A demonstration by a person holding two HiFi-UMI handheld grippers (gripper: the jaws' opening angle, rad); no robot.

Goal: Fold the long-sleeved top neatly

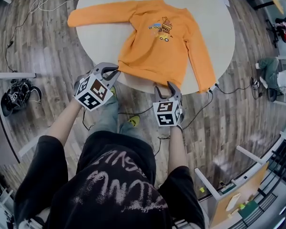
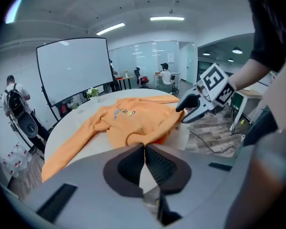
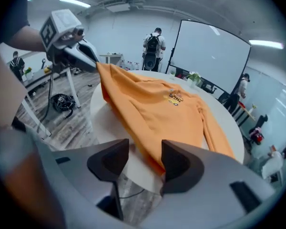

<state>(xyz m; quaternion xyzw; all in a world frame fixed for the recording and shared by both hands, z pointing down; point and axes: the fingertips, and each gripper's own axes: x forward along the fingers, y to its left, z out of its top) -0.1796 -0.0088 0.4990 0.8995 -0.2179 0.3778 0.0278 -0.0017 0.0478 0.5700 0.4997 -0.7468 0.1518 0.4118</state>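
Head view: top point(image 1: 162, 42) flat on table point(image 1: 105, 37), collar to far edge, hem along near edge, so long axis runs away from the person; L gripper point(image 1: 115, 72) at hem's left corner, R gripper point(image 1: 164, 86) further right along hem. L gripper view: jaws together, pinching hem cloth at the tips. R gripper view: jaws apart, hem edge between them, not pinched; prob it closes there next, then both carry hem toward collar
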